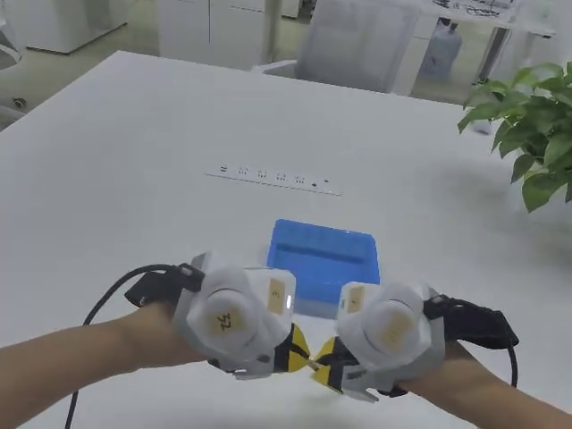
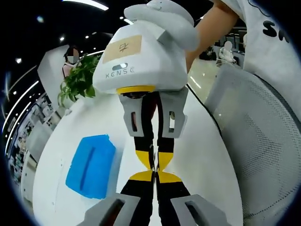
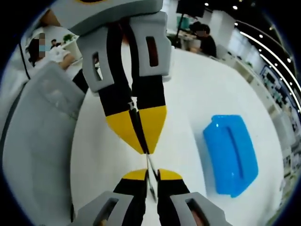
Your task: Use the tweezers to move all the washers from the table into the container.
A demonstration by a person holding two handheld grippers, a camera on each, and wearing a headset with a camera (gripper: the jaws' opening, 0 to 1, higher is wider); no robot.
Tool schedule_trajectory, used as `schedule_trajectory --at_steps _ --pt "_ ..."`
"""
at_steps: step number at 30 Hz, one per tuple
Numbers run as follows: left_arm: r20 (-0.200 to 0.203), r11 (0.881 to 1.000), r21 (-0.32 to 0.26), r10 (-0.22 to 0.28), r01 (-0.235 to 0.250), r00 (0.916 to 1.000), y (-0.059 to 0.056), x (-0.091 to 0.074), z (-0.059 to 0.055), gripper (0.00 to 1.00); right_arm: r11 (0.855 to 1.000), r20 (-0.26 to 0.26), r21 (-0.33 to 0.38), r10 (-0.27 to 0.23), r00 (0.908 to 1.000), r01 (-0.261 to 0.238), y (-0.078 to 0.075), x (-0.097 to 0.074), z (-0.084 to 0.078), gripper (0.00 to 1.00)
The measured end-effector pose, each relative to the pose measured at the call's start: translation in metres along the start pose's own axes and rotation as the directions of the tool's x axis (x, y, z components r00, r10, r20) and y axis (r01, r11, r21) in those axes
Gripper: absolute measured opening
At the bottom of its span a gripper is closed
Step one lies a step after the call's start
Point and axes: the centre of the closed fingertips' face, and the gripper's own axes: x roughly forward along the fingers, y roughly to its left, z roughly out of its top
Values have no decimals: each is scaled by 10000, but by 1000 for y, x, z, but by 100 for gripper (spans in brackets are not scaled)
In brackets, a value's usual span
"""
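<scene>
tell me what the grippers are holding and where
Thin metal tweezers: the right gripper pinches one end, the left gripper the other, jaws tip to tip.

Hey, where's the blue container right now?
In the head view, the blue container sits on the white table just beyond the left gripper and right gripper, with the power strip farther back.

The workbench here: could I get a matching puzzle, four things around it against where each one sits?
1 blue container
2 plant
3 socket strip
4 tweezers

A right edge of the head view
B set in the tabletop, beyond the container
C between the tips of left gripper and right gripper
D mid-table, just beyond the grippers

Pairs: 1-D, 2-A, 3-B, 4-C
</scene>
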Motion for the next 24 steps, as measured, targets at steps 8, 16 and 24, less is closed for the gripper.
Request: schedule_trajectory --at_steps 8,16,24 --pt "-687 9990 -146 -422 413 9967 2 16 -30 0 10000 -434 -38 68 9990 -70 -3 22 -7 3" --pt "-1381 9968 -387 -745 698 9876 -2 33 -53 0 9997 -662 -236 38 9978 -54 -2 34 -15 3" --pt "-1514 9914 -1101 -872 709 9846 -1 39 -58 0 9992 -396 372 -118 9991 133 -6 33 -12 6"
